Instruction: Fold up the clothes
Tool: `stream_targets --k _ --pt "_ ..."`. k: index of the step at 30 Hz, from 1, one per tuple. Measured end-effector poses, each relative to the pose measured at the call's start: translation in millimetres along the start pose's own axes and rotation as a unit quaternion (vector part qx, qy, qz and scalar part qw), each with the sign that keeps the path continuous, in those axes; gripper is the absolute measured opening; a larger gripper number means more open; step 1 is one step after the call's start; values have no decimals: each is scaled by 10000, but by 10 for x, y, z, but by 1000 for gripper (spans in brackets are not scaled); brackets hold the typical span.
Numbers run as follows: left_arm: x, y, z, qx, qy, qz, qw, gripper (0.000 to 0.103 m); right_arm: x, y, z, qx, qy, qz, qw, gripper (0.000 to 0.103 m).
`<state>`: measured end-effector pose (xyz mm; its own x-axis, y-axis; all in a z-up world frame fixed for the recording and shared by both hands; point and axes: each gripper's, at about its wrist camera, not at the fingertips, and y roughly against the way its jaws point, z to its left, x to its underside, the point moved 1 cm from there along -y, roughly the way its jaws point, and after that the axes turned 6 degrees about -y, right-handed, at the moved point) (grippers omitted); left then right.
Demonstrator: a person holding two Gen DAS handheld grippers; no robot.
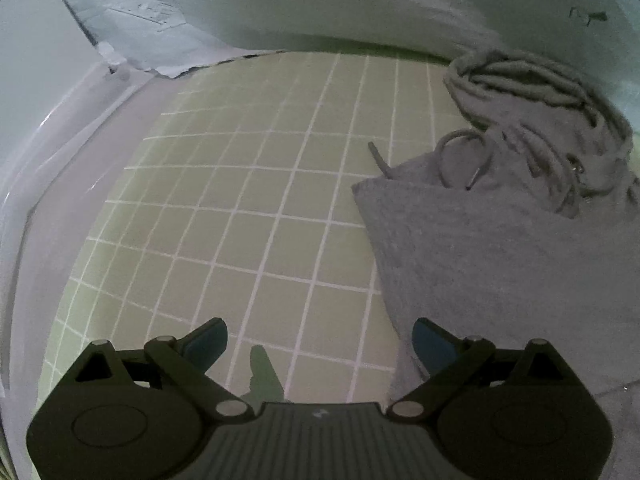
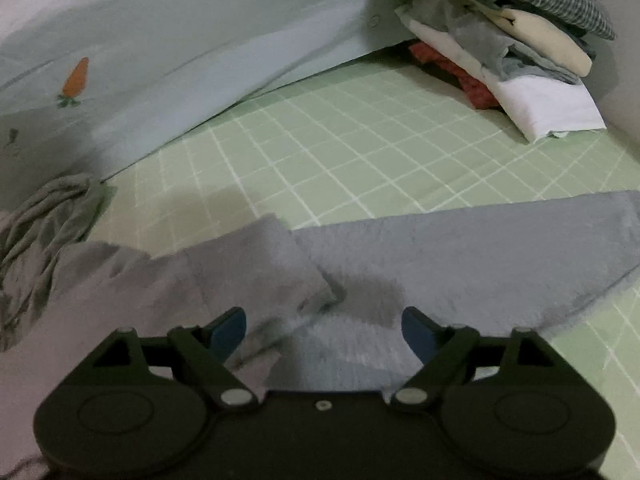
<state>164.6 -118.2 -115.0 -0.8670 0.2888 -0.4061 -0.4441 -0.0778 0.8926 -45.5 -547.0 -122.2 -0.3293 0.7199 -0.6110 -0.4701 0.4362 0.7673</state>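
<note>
A grey fleece garment (image 1: 500,264) lies on the green checked sheet (image 1: 256,208), with its bunched waistband and drawstring (image 1: 532,120) at the far right. My left gripper (image 1: 320,340) is open and empty, low over the sheet just left of the garment's edge. In the right wrist view the same grey garment (image 2: 460,256) spreads across the sheet (image 2: 360,152), one flap (image 2: 260,264) folded over. My right gripper (image 2: 324,328) is open and empty right above the garment's near fold.
A pale bedcover with a carrot print (image 2: 76,78) rises along the back. A pile of folded clothes (image 2: 520,60) sits at the far right. A white bed edge (image 1: 60,152) curves along the left in the left wrist view.
</note>
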Motion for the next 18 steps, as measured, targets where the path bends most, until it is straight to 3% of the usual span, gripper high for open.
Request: stream_targets --k 2,6,8,10,12,14,16,18 --pt "-30 -63 -18 -7 -59 67 10000 98 -54 -70 0 -47 -85 -14 10000 87" --pt "-93 -180 -55 -14 -120 133 9998 102 -94 -268 95 303 -47 126 9995 88" --pt "-133 -216 -70 4 -83 144 9999 103 -87 -285 172 285 162 86 9994 85" --pt "-163 -240 -93 9 -70 134 9999 103 -76 -274 260 131 511 43 9986 65" --pt "-187 -255 -120 2 -76 107 9999 103 -92 -234 364 -85 898 31 9959 10" --pt "-206 -263 -142 -3 -131 76 9999 103 -155 -117 457 -20 1188 -219 9927 10" --pt "-215 -263 -158 1 -207 59 9998 103 -293 174 494 -48 1184 -757 9901 9" --pt "-205 -272 -149 130 -172 40 9998 103 -433 493 451 -182 860 -1237 9884 9"
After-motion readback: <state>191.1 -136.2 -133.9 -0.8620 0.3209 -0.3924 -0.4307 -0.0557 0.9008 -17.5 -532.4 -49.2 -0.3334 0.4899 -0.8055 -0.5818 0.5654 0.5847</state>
